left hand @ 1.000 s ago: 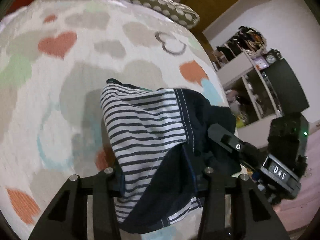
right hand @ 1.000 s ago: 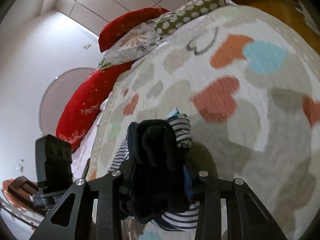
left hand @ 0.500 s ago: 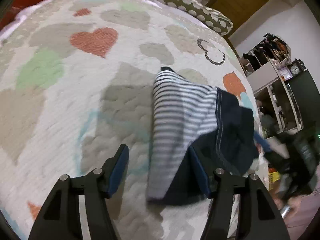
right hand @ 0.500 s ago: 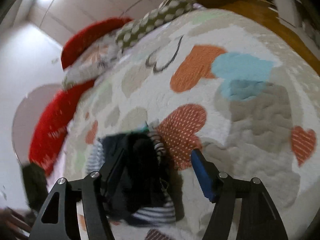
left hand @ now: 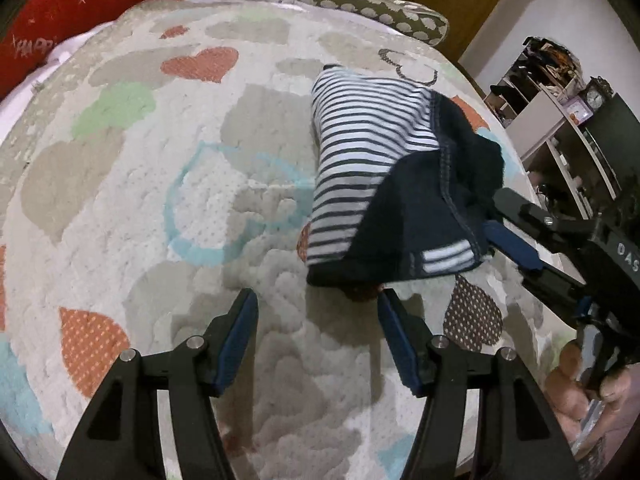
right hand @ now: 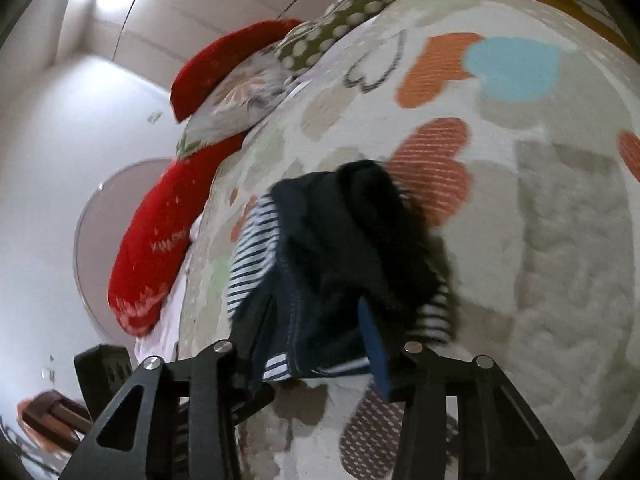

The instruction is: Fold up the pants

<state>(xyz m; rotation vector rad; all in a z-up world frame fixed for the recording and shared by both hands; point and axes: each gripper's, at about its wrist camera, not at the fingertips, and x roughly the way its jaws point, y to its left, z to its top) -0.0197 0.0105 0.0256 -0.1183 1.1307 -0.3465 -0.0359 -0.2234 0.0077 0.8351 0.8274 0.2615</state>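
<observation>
The folded pants [left hand: 384, 184], navy with white-and-navy striped panels, lie in a compact bundle on the heart-patterned bedspread [left hand: 160, 200]. My left gripper [left hand: 316, 312] is open and empty, just in front of the bundle's near edge, not touching it. My right gripper [left hand: 508, 232] shows in the left wrist view at the bundle's right edge. In the right wrist view the pants [right hand: 332, 264] lie between the open fingers of my right gripper [right hand: 308, 336], which is not closed on them.
Red pillows [left hand: 60, 16] and a spotted pillow [left hand: 372, 4] lie at the bed's head. Shelves with clutter [left hand: 560, 92] stand beyond the bed's right edge. The right wrist view shows the red pillows [right hand: 156, 240] and a white wall.
Both grippers have opened and let go of the pants. The bundle has dropped onto the bedspread, and the left gripper has pulled back from it.
</observation>
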